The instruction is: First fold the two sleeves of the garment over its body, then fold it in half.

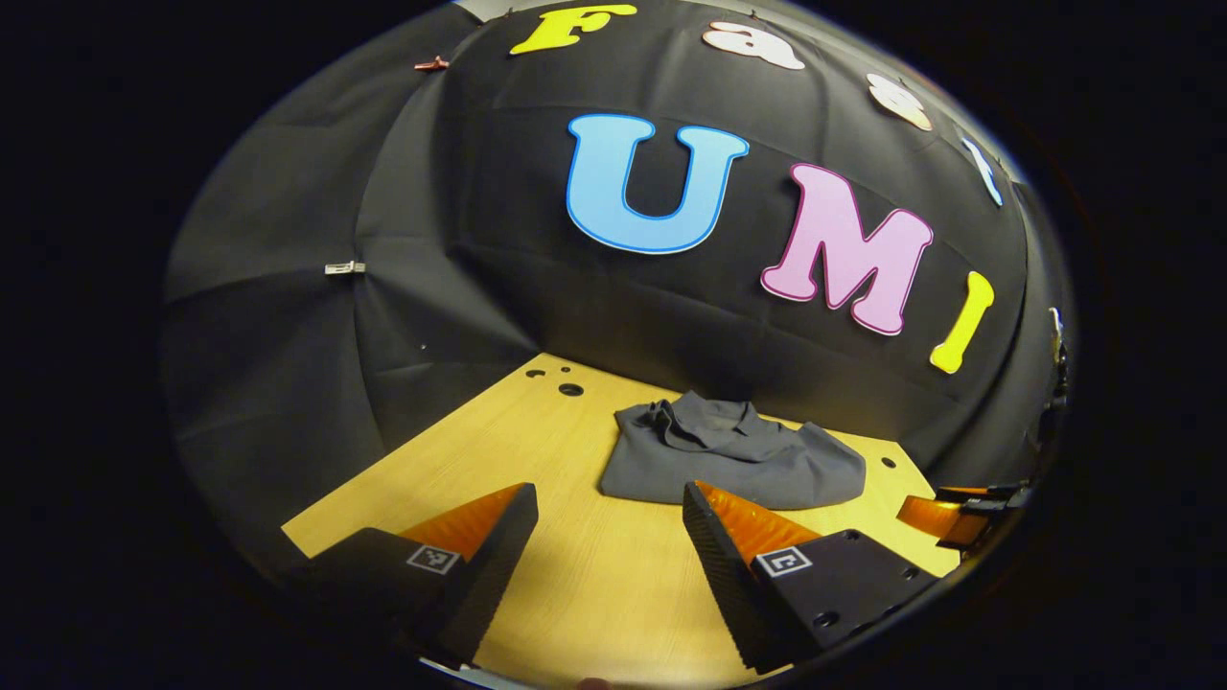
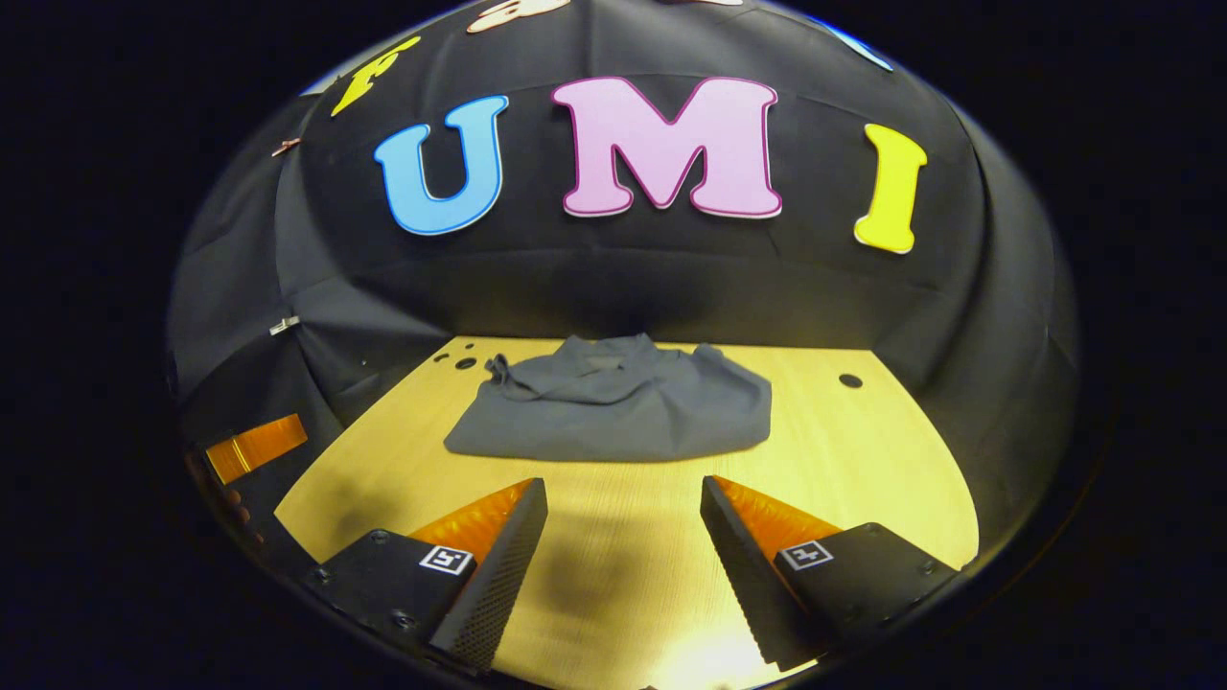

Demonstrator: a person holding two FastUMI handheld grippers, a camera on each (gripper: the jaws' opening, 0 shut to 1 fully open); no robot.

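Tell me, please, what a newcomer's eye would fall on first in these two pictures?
Most striking is the grey shirt, lying in a compact bundle, collar toward the wall, at the far side of the wooden table. Next come the orange-and-black fingers in the foreground: the right gripper and the left gripper both stand open above bare wood, short of the shirt and touching nothing.

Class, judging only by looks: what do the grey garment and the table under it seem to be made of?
Grey garment: a soft woven or knit fabric, probably cotton or a blend, with a matte finish; it creases and slumps in folds near the collar. Table: light wood or wood-look laminate, smooth with a slight sheen; faint straight grain lines and drilled round holes show. Which of the two it is, the pictures leave open.
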